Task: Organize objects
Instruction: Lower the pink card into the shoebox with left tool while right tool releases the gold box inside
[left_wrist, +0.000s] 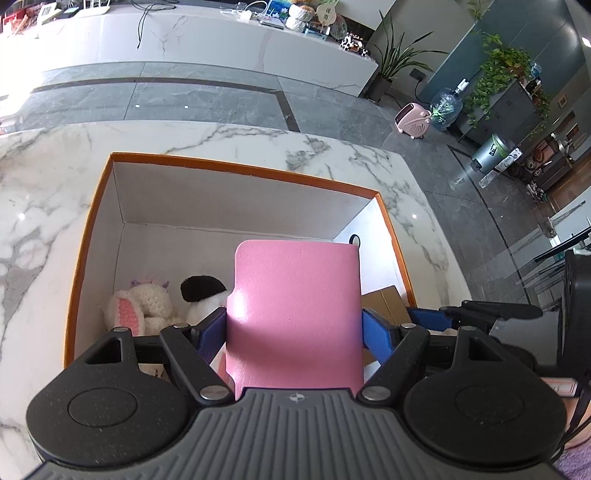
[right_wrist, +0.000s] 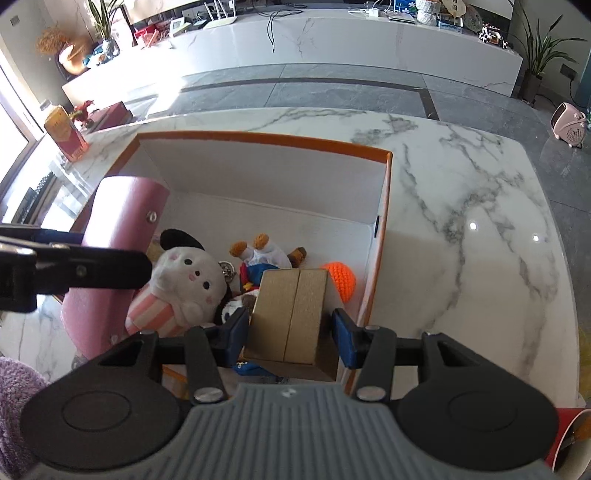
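Left wrist view: pink case (left_wrist: 295, 314) clenched upright in left tongs (left_wrist: 295, 328) over orange-rimmed box (left_wrist: 236, 168) on counter (left_wrist: 44, 192), gold carton (right_wrist: 291, 314) likewise gripped by right tongs (right_wrist: 288, 334) (both apparently poised for dropping beside plush toys (right_wrist: 184, 291) inside).

no readable text, labels or numbers on anything shown

Bright daylight from the left overexposes the tabletop (left_wrist: 44, 192) at its left edge. Fisheye curvature bends the margins; focus is sharp.
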